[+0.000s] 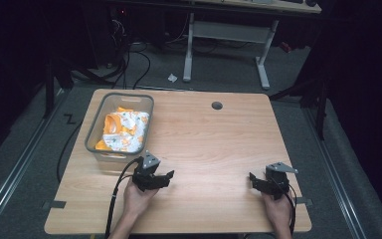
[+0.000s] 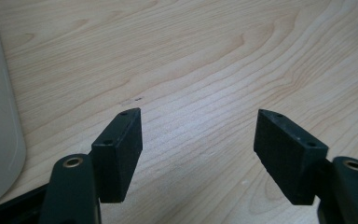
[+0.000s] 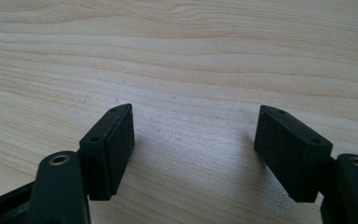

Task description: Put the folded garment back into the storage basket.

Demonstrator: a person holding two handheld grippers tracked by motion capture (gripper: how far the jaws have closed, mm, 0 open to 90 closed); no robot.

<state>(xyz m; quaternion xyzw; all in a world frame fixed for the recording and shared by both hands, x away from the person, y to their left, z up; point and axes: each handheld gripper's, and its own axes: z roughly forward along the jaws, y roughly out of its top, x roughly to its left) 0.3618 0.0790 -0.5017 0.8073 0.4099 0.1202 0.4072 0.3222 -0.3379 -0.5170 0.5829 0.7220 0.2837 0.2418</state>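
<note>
— On the light wooden table [image 1: 204, 144], where do I log the grippers?
— I note the left gripper [image 1: 165, 178] just beside the grey plastic basket [image 1: 93, 134] of orange-and-white cloth [image 1: 124, 130], jaws spread, nothing between. The right gripper [image 1: 255, 180] sits well apart, near the right edge, likewise spread over bare wood.

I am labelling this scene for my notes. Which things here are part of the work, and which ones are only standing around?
Part of the work:
- grey bin on the table's left side
- orange and white cloth lying inside it
- left claw, open and empty, nearest the bin
- right claw, open and empty

Only standing around:
- wooden table
- white desk frame behind
- cables on the floor
</note>
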